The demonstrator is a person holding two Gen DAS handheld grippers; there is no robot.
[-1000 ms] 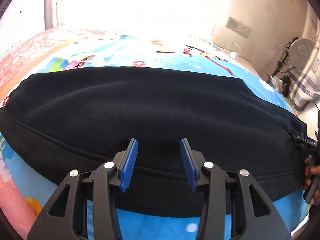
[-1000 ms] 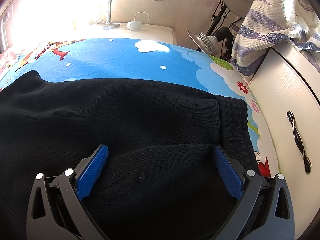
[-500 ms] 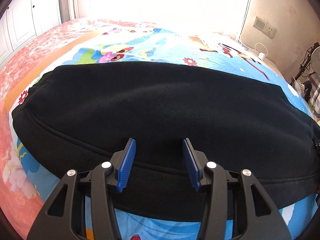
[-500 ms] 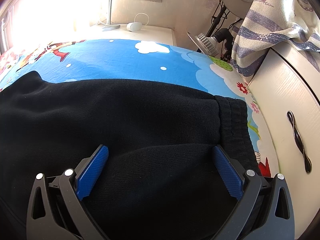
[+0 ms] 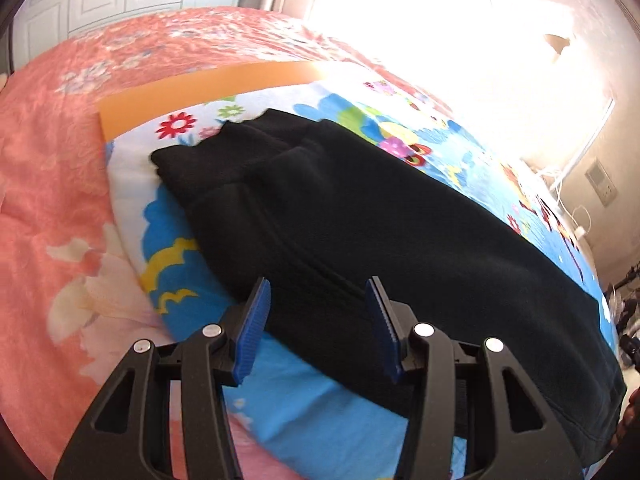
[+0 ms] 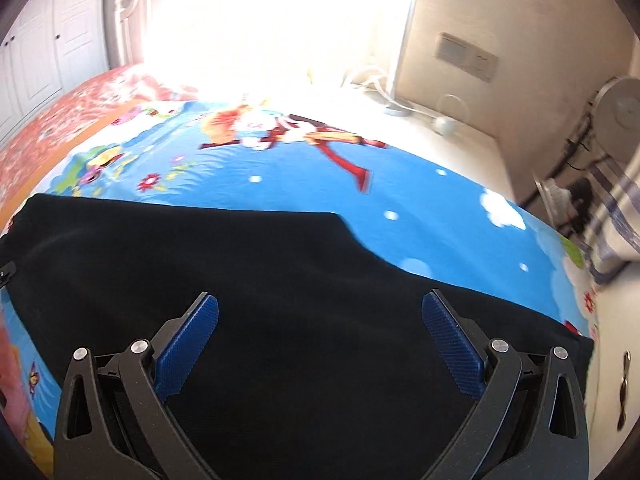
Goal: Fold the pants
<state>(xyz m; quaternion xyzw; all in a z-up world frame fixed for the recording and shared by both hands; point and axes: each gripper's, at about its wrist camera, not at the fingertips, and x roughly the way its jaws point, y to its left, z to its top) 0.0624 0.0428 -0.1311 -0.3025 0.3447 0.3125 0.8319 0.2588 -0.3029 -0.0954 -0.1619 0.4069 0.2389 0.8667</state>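
Pants (image 5: 384,240) lie flat on the bed (image 5: 60,200), apparently already doubled leg over leg; the crosswise folds look still undone.

Left gripper (image 5: 318,320): jaws part open, empty, now swung toward the cuff end.

Right gripper (image 6: 320,332): jaws wide, empty, lifted back from the waistband it hovered over before.

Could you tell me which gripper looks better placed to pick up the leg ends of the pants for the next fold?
Left, probably. The left gripper is open over the pants and faces the leg ends; the right gripper's view hardly shows them.
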